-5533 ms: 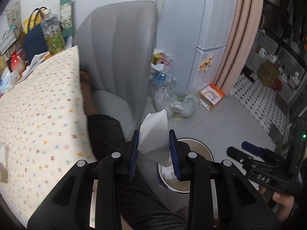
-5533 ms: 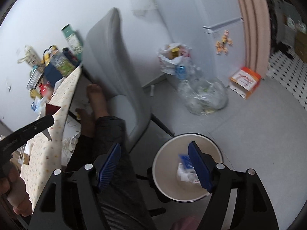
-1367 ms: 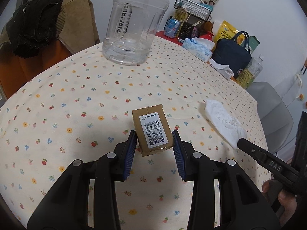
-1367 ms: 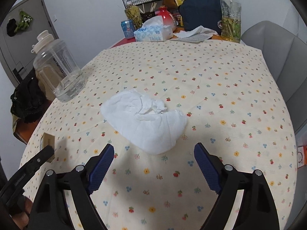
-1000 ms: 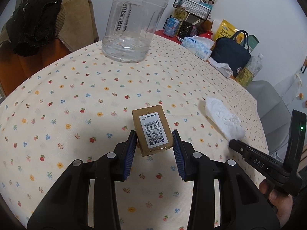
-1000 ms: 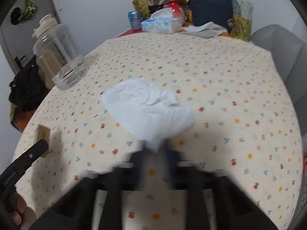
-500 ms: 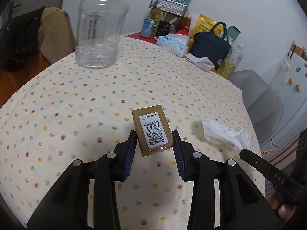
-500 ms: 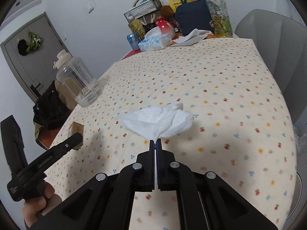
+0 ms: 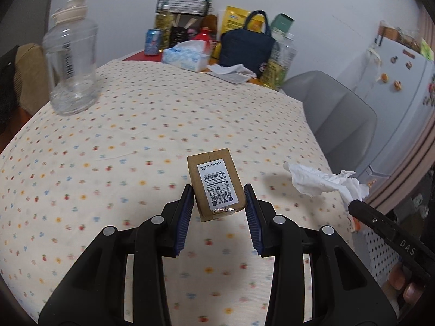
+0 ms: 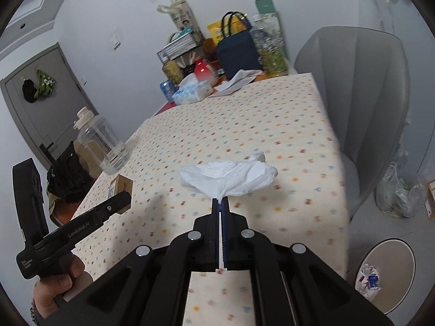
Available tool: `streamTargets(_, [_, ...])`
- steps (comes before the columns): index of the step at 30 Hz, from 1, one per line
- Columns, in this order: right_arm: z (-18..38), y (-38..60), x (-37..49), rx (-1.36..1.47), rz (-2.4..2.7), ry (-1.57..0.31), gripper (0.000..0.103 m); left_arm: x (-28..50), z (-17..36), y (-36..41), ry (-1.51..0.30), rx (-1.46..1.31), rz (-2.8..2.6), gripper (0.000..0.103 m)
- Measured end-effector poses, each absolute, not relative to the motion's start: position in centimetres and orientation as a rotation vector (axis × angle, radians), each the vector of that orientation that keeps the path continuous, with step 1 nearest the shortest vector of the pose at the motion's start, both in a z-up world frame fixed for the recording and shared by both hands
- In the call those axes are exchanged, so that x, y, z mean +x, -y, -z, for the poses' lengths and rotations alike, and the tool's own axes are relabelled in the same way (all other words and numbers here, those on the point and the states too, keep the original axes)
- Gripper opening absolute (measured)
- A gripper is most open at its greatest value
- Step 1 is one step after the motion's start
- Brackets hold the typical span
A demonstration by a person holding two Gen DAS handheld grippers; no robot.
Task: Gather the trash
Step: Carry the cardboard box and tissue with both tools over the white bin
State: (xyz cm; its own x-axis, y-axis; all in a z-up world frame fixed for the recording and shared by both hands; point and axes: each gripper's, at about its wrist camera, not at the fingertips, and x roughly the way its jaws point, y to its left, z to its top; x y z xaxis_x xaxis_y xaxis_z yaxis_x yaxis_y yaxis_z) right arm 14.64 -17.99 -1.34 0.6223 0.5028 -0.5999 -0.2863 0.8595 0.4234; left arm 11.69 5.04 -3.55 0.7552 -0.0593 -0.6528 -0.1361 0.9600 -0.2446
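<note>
**Both grippers loaded above the table**

At far left a clear plastic jug [image 9: 71, 62] stands on the flower-print tablecloth [image 9: 136, 141], its cream cap on. Behind it, along the wall, sit a drink can [image 9: 153, 41], a tissue box [image 9: 187, 57] and a navy bag [image 9: 246, 50].

In the middle, the left gripper [image 9: 218, 203] pinches a small cardboard box [image 9: 217, 183] between its blue pads [image 9: 185, 214], the box clear of the cloth with its white barcode label facing up (print too small to read).

Further right, the right gripper [image 10: 220, 203] has its jaws pressed together on a corner of a crumpled white tissue [image 10: 228, 176], which fans out above the table. A grey chair [image 10: 361, 95] stands past the table's right edge, and on the floor at lower right a round waste bin [image 10: 388, 269] holds some scraps.
</note>
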Motion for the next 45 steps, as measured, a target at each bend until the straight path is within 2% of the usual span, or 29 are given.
streamTargets(22, [3.8, 36.3, 11.8, 0.407, -0.16, -0.718, 0.003, 15.2, 3.7, 9.7, -0.767, -0.125, 0.17, 0.038])
streamTargets(41, [13.6, 47.2, 11.1, 0.593, -0.004, -0.83, 0.003, 17.6, 5.2, 23.2, -0.825, 0.054, 0.328, 0.038])
streamTargets(45, [16.1, 48.9, 11.3, 0.627, 0.019, -0.872, 0.006, 18.2, 6.0, 25.4, -0.847, 0.083, 0.352, 0.038])
